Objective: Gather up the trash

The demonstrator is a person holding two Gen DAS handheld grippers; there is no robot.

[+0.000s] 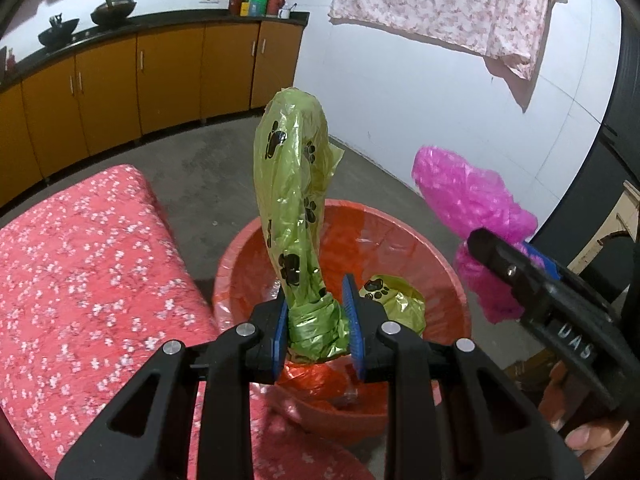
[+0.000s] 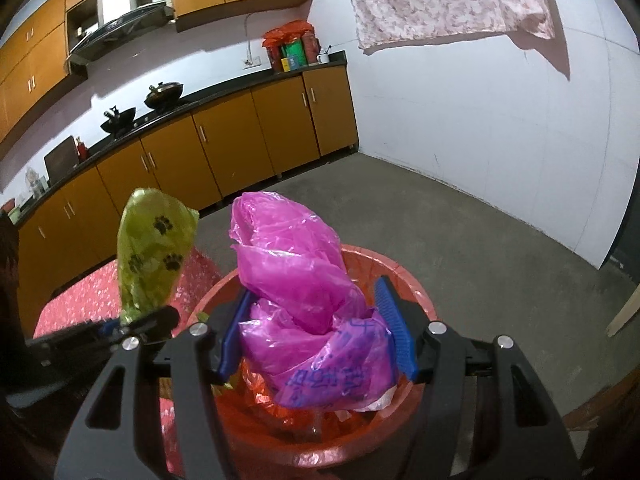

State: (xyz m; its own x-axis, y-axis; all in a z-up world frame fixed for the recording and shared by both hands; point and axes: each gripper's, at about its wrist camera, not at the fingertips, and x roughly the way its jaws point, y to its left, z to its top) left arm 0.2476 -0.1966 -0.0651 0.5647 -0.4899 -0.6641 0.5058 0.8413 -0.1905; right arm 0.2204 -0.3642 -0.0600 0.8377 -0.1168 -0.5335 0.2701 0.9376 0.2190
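My left gripper is shut on a green plastic bag with black paw prints, which stands up from the jaws above a red bin lined with a red bag. My right gripper is shut on a crumpled magenta plastic bag, held over the same red bin. The magenta bag and right gripper also show at the right of the left wrist view. The green bag shows at the left of the right wrist view.
A table with a red flowered cloth stands left of the bin. Orange kitchen cabinets with woks on the counter run along the back wall. A floral cloth hangs on the white wall. The floor is grey concrete.
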